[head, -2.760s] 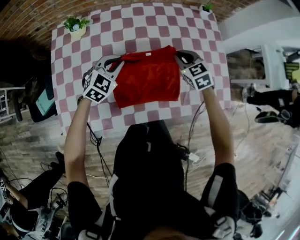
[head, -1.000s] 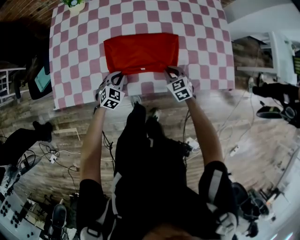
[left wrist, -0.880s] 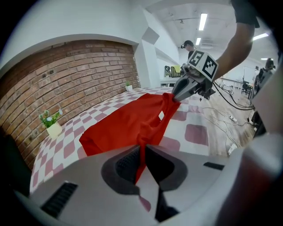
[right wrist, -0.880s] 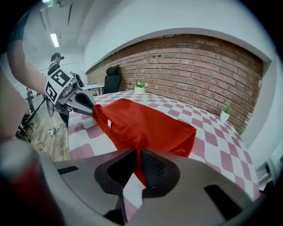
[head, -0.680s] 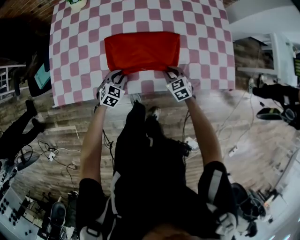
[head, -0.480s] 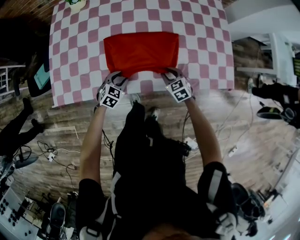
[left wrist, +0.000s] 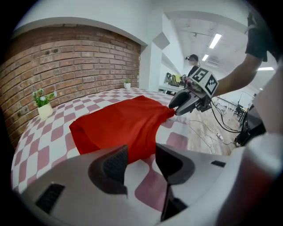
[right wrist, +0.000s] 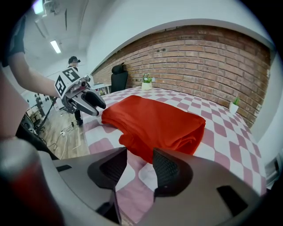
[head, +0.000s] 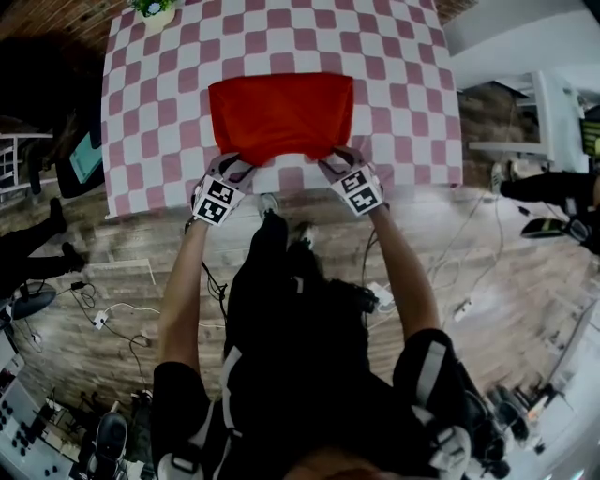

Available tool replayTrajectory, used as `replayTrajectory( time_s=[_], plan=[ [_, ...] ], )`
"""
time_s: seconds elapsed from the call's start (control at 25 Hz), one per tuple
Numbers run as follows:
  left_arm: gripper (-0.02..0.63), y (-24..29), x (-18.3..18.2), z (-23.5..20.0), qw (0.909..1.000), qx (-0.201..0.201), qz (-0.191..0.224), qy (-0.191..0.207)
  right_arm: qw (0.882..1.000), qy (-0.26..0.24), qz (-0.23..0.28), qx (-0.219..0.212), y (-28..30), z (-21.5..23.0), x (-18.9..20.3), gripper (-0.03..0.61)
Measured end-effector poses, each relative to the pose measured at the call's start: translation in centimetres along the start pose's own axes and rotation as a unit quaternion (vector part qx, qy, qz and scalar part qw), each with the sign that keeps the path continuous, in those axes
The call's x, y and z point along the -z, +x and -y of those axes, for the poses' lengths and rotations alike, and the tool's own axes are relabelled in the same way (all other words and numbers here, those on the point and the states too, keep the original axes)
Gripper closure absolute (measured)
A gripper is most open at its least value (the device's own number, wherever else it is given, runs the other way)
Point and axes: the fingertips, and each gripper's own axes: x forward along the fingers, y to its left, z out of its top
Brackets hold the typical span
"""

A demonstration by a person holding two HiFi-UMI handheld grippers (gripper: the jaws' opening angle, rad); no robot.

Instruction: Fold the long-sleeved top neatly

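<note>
Checked pink-and-white tablecloth (head: 159, 103), set before a brick wall (left wrist: 66, 62), carries the red long-sleeved top (head: 281, 112), folded into a flat rectangle near the table's front edge. The person's left gripper (left wrist: 141, 165) and right gripper (right wrist: 139, 165) sit at the top's two near corners. Both have jaws standing apart, having just been opening. Their pads press on nothing, and the fabric's edge lies just ahead of them. A small potted plant (left wrist: 44, 103) stands by the wall.

Potted plant (head: 155, 9): cropped by the head view's top edge.
Table (head: 394, 56): far edge runs out of frame.
Top (head: 281, 114): sleeves folded out of sight.
</note>
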Motion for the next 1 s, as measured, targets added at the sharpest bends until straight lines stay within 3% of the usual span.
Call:
replayTrajectory(
  time_s=[0.28, 0.36, 0.48, 0.56, 0.68, 0.84, 1.0],
  plan=[
    [0.441, -2.4, -1.9, -1.2, 0.9983, -0.012, 0.043, -0.038, 0.999, 0.031, 0.027, 0.007, -2.3, -0.4, -0.9, 0.414],
    [0.472, -3.3, -2.9, -1.6, 0.9961, -0.023, 0.063, -0.058, 0.997, 0.056, 0.049, 0.009, -2.8, -0.7, -2.2, 0.421],
    [0.544, -4.4, -4.0, -2.2, 0.9916, -0.045, 0.091, -0.079, 0.993, 0.085, 0.079, 0.019, -3.5, -0.6, -4.2, 0.483],
    [0.590, -5.1, -4.8, -2.7, 0.9878, -0.061, 0.108, -0.094, 0.990, 0.093, 0.098, 0.029, -3.8, -0.5, -5.6, 0.532],
    [0.607, -6.8, -5.8, -4.1, 0.9779, -0.098, 0.134, -0.127, 0.987, 0.097, 0.128, 0.031, -4.3, -0.9, -8.1, 0.569],
    [0.607, -9.0, -6.8, -5.9, 0.9648, -0.139, 0.158, -0.158, 0.984, 0.087, 0.152, 0.022, -4.3, -2.1, -11.1, 0.571],
    [0.607, -10.3, -7.4, -7.1, 0.9602, -0.156, 0.164, -0.163, 0.982, 0.072, 0.172, 0.018, -3.8, -2.3, -14.7, 0.571]
  ],
)
